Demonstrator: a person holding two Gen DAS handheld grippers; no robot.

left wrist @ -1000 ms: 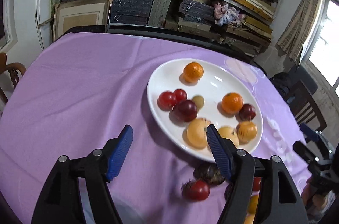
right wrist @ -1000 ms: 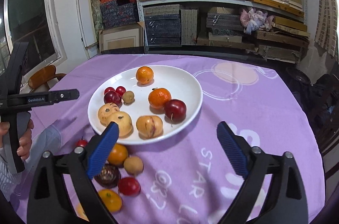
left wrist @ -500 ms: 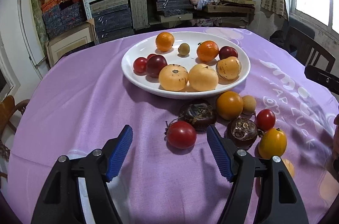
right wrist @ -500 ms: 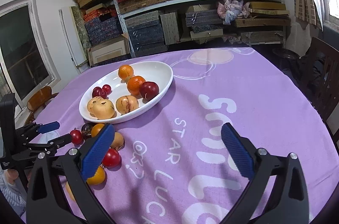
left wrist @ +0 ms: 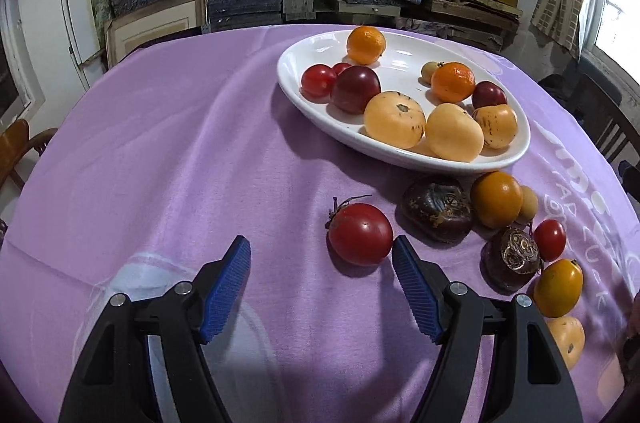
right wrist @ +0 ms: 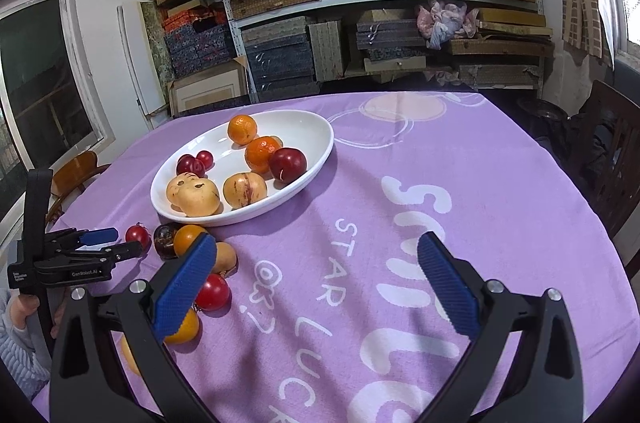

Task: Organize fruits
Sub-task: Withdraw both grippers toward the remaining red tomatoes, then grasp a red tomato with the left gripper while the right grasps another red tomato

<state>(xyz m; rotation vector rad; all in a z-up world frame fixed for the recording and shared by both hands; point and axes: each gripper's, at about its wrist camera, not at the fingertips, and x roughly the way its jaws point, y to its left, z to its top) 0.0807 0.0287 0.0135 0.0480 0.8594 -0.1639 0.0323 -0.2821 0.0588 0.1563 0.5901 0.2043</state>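
A white oval plate (left wrist: 304,103) (right wrist: 316,151) on the purple tablecloth holds oranges, red plums and yellow fruits. Loose fruits lie in front of it: a red tomato (left wrist: 360,234) (right wrist: 137,234), a dark wrinkled fruit (left wrist: 437,207), an orange fruit (left wrist: 496,198) and several more. My left gripper (left wrist: 322,257) is open and empty, low over the cloth, with the tomato just ahead of its right finger; it also shows in the right wrist view (right wrist: 110,243). My right gripper (right wrist: 316,263) is open and empty above the cloth, right of the loose fruits.
Shelves of stacked boxes (right wrist: 360,3) stand behind the table. Wooden chairs stand at the left (right wrist: 76,171) and right (right wrist: 612,151). The cloth carries white printed letters (right wrist: 412,207).
My left gripper has moved closer to the red tomato and swung left, so the plate now lies to the upper right. My right gripper has shifted slightly. Both stay open.
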